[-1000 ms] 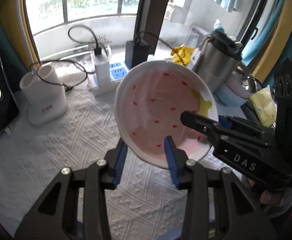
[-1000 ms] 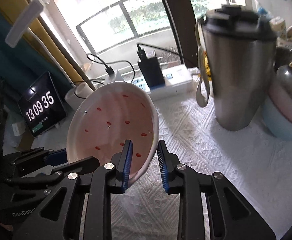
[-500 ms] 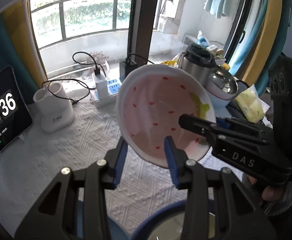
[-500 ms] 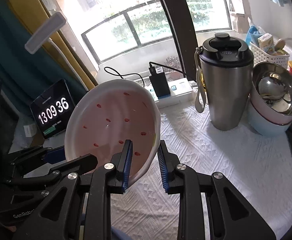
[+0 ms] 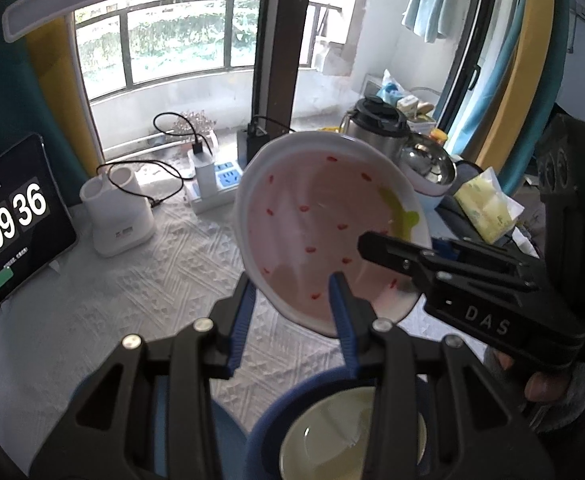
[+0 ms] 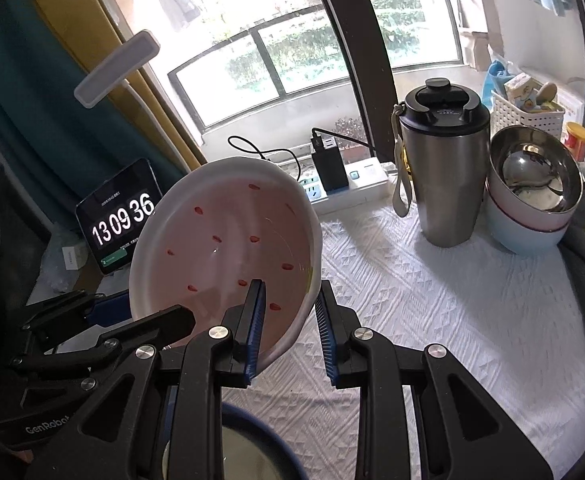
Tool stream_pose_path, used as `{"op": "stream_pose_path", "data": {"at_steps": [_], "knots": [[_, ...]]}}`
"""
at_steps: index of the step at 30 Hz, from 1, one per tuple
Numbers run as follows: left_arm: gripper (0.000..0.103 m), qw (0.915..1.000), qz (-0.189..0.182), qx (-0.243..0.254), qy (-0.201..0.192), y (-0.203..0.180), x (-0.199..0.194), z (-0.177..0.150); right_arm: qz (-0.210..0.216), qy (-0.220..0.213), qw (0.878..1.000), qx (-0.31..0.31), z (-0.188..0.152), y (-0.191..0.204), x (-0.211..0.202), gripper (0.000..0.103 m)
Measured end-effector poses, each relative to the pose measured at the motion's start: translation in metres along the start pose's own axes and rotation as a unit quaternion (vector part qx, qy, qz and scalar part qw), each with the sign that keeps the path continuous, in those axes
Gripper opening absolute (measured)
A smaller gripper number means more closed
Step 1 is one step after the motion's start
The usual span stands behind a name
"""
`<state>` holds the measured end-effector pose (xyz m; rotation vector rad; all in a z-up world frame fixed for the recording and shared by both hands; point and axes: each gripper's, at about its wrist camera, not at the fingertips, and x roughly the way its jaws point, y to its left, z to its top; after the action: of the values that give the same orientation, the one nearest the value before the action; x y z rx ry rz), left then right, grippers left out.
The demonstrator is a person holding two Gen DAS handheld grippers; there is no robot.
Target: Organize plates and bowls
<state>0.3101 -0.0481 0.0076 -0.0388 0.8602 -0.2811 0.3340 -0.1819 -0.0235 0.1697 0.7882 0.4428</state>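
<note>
Tabletop (image 6: 444,304) covered with white textured cloth, carrying a steel tumbler (image 6: 444,168) and, just beside it at the far right, stacked bowls (image 6: 532,200) nested one inside another

Pink strawberry-pattern plate (image 5: 328,228) held clear of the cloth, tilted steeply with its face toward both cameras, above a blue-rimmed bowl (image 5: 324,432) at the near edge

Left hand-held gripper (image 5: 292,312) clamped on the near rim of the plate, one blue pad inside the dish, the other behind it

Right hand-held gripper (image 6: 288,320) likewise closed on the plate's rim at the opposite side, one pad on the inner face and one behind the outer wall

Judged step: two-point carry of the plate toward its stacking place

Recommended practice:
- Keep both grips at equal height to avoid twisting the rim
- Level the plate before lowering
- Clear the blue-rimmed bowl and the tumbler during travel
- Release only with the base fully supported; glazed ceramic likely slippery against the pads
</note>
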Motion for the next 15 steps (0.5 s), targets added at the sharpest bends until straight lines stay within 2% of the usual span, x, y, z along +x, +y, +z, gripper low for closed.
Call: {"op": "stream_pose_path", "data": {"at_steps": [15], "knots": [[0.039, 0.9999, -0.004, 0.004, -0.01, -0.012, -0.03, -0.021, 0.003, -0.009, 1.0, -0.006, -0.015, 0.012, -0.031, 0.028]]}}
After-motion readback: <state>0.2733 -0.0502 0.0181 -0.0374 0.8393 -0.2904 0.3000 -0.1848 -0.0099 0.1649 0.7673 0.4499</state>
